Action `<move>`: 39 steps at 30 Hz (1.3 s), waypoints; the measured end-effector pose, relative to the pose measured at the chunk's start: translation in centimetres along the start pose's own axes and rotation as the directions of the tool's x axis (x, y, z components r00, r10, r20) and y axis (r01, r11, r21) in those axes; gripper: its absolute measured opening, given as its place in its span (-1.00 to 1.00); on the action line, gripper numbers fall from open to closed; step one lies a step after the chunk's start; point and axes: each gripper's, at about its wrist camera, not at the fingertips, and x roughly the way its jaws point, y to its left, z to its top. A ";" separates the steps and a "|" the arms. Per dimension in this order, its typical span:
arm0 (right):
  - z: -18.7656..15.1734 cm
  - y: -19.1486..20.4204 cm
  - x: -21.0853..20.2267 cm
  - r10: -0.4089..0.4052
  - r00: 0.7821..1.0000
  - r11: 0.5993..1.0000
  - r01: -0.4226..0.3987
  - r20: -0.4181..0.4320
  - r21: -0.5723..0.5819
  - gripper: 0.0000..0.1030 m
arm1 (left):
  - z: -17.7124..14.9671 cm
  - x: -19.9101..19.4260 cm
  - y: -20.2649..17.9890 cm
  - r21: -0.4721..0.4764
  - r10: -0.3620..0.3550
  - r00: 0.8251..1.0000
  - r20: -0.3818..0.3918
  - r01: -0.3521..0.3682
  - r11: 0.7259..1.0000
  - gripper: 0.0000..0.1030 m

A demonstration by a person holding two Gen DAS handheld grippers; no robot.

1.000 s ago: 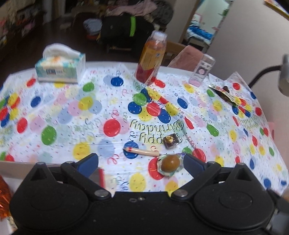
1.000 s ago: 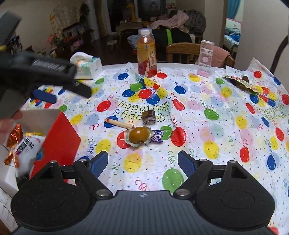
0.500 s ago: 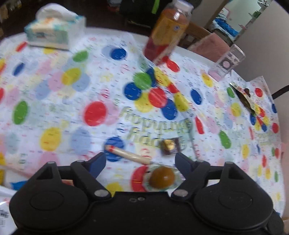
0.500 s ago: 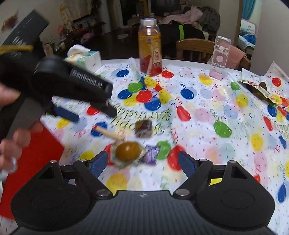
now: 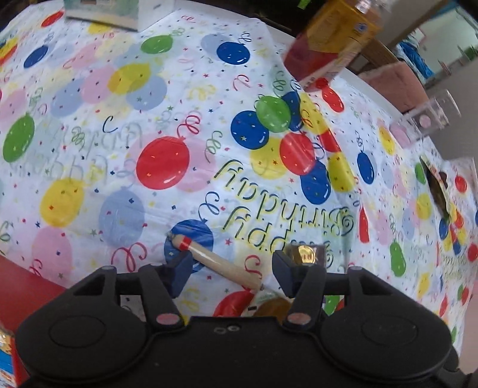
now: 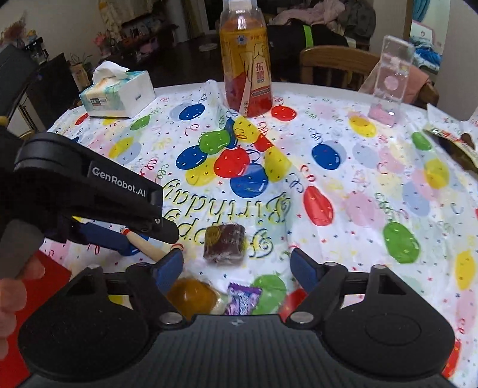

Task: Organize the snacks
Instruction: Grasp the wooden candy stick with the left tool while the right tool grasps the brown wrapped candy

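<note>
Lower the left gripper, jaws spread, squarely astride the stick (right gripper idle, also spread), then pinch mid-length.

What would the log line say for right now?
left gripper: open, around sausage stick | right gripper: open, empty | brown candy, purple candy: on table

Snacks scattered — jaws apart.

This is a home dining room: a table with a birthday tablecloth, a tissue box, a wooden chair and piled clothes at the top of the frame.
</note>
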 end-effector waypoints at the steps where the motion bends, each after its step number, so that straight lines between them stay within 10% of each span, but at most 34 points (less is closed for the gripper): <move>1: 0.1 0.0 0.3 0.001 1.000 1.000 -0.001 -0.003 0.002 0.50 | 0.0 0.1 0.0 -0.008 -0.004 1.000 0.000 0.004 1.000 0.08; 19: 0.4 0.0 2.7 0.055 0.998 0.998 -0.054 -0.041 0.034 -0.37 | 0.8 1.5 -0.5 -0.031 -0.052 0.999 -0.004 0.052 0.998 -0.78; 39: -0.6 0.0 -3.7 0.020 1.000 0.996 -0.018 -0.019 0.086 -0.38 | -0.2 -2.8 0.1 0.083 -0.107 0.994 -0.020 0.108 0.991 -0.91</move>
